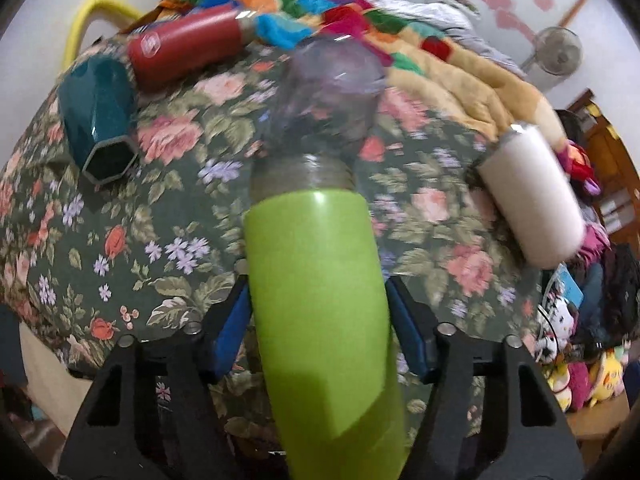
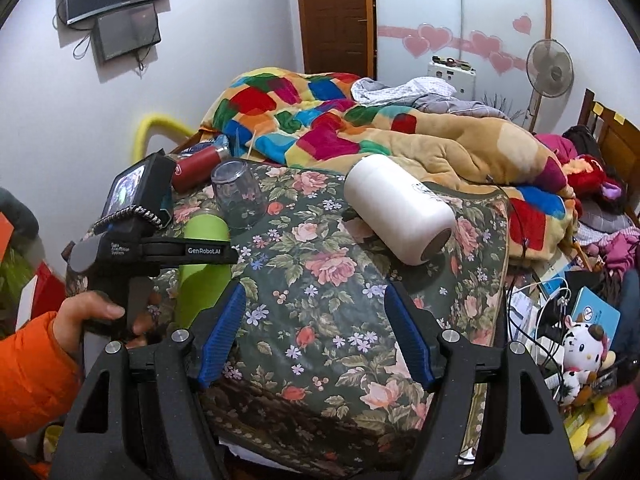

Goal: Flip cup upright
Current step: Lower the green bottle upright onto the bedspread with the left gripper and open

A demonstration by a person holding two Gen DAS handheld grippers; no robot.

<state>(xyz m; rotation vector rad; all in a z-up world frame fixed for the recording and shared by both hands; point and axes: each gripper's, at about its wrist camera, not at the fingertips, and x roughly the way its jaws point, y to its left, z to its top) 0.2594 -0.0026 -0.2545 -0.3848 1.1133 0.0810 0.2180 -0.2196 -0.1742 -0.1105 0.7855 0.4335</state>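
Note:
My left gripper (image 1: 318, 312) is shut on a lime green bottle (image 1: 320, 320), its blue pads pressed to both sides; the bottle's grey threaded neck points away from me. In the right wrist view the green bottle (image 2: 204, 256) stands tilted in the left gripper (image 2: 188, 250). A clear glass cup (image 1: 332, 96) sits just beyond the bottle's neck; in the right wrist view the glass (image 2: 240, 194) stands mouth down on the floral cloth (image 2: 320, 300). My right gripper (image 2: 316, 332) is open and empty, held above the cloth.
A white cup (image 2: 400, 216) lies on its side at the right, also in the left wrist view (image 1: 532, 196). A teal hexagonal cup (image 1: 98, 120) and a red bottle (image 1: 188, 52) lie at the back left. A patchwork blanket (image 2: 360, 128) is piled behind.

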